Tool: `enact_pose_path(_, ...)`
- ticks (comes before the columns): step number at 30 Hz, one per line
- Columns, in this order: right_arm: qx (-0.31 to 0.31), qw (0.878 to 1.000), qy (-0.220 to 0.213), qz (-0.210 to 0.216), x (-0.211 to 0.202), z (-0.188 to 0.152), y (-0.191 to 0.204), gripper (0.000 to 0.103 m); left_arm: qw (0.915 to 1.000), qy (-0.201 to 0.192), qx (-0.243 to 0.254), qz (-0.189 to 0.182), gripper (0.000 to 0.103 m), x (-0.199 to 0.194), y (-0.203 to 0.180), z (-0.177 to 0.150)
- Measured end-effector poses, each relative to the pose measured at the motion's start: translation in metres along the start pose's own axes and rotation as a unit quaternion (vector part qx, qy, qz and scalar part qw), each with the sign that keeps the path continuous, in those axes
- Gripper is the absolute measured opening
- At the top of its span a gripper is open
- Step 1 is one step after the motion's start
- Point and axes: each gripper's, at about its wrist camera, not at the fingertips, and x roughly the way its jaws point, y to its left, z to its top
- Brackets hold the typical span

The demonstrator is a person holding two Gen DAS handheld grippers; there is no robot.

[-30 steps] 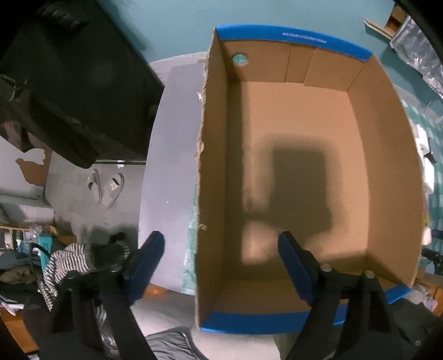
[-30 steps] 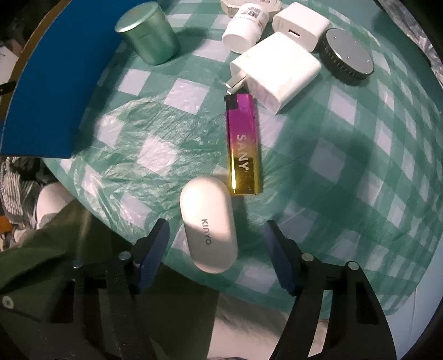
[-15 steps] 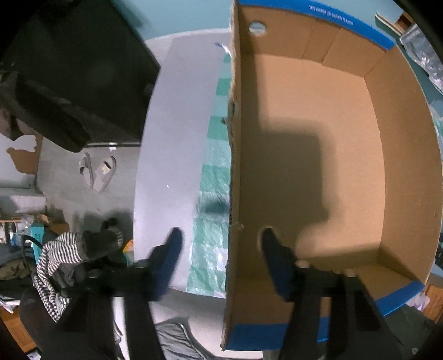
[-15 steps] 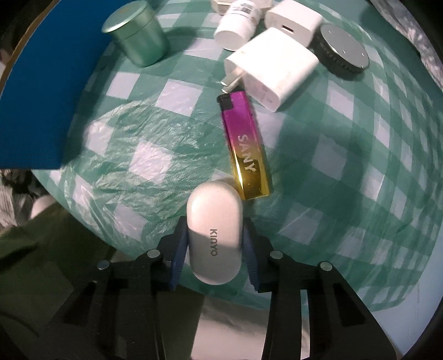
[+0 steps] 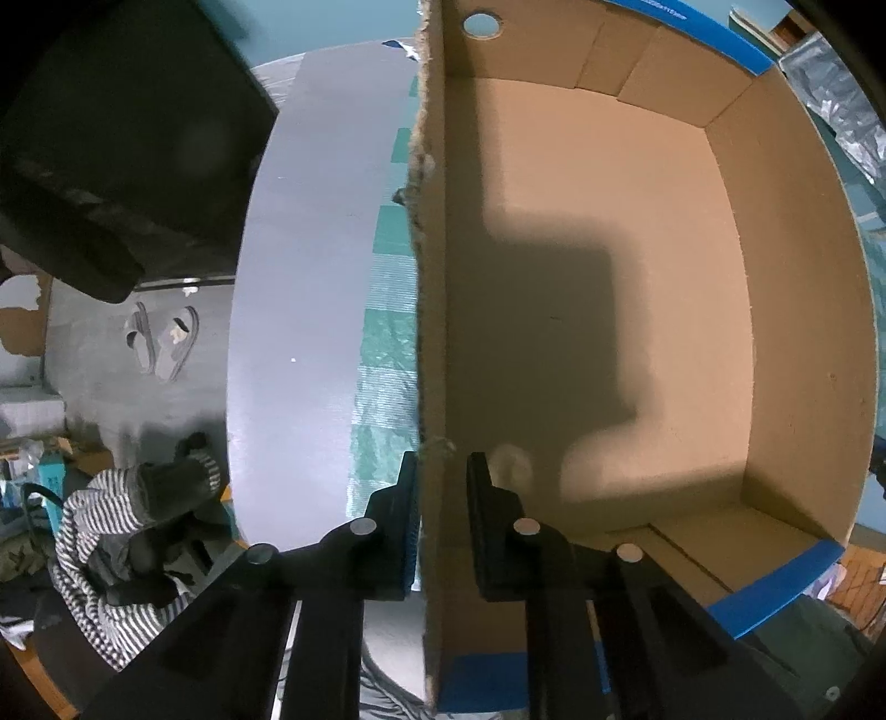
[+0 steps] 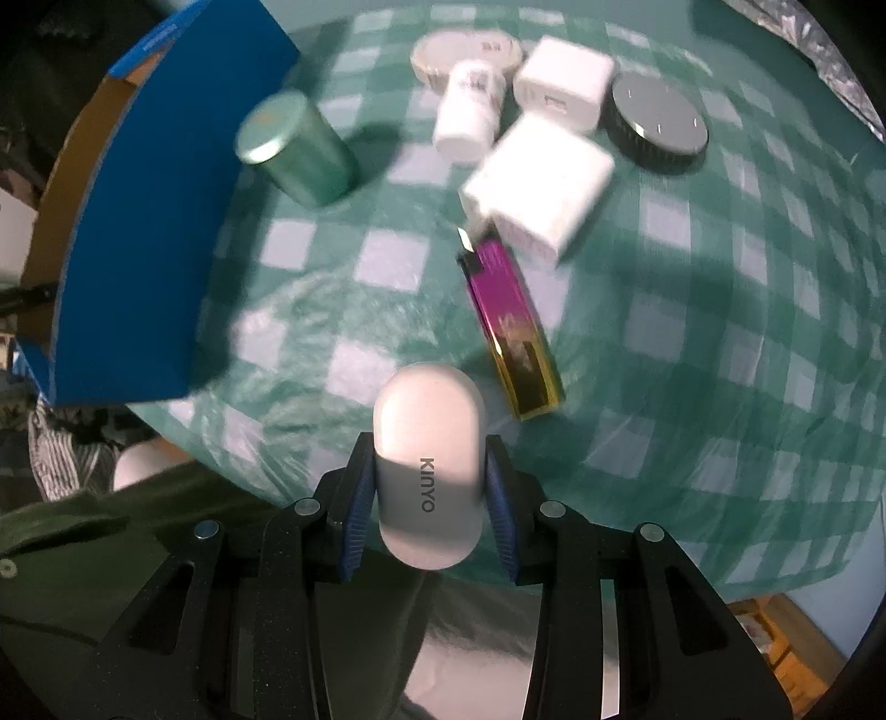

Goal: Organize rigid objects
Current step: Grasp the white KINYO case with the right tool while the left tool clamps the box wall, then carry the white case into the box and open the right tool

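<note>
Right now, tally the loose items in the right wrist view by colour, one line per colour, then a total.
White: 4 (KINYO case, bottle, small charger, large charger)
Green: 1 (tin)
Black: 1 (round lid)
Purple-gold: 1 (lighter)
Pale: 1 (flat round tin)
Total: 8

A cardboard box [image 5: 637, 277] stands bare inside, its floor open from above, its left wall [image 5: 434, 332] rising between the box floor and the grey table [image 5: 299, 277]. On the checked cloth [image 6: 692, 387], a green tin [image 6: 296, 149], chargers [image 6: 545, 188] and a lighter [image 6: 512, 327] crowd the far side; the near right lies clear.
</note>
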Motion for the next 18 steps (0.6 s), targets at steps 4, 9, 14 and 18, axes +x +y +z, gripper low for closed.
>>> enact_pose_path(4,-0.001,1.0,-0.012,0.003,-0.017,0.023,0.008,0.037,0.9999,0.0,0.012,0.007,0.011,0.003,-0.001,0.001)
enact_pose_path(9,-0.018,0.999,-0.03,0.009,-0.022,0.044,0.017,0.037,0.9999,0.001,0.011,0.001,0.011,0.003,0.0,-0.001)
enact_pose_path(14,-0.036,0.998,-0.042,0.021,-0.039,0.062,0.031,0.037,0.9997,0.003,0.023,-0.002,0.011,0.006,-0.001,-0.006)
enact_pose_path(18,-0.063,0.996,-0.054,0.025,-0.053,0.094,0.058,0.037,0.9996,0.008,0.027,-0.005,0.011,0.01,0.001,-0.009)
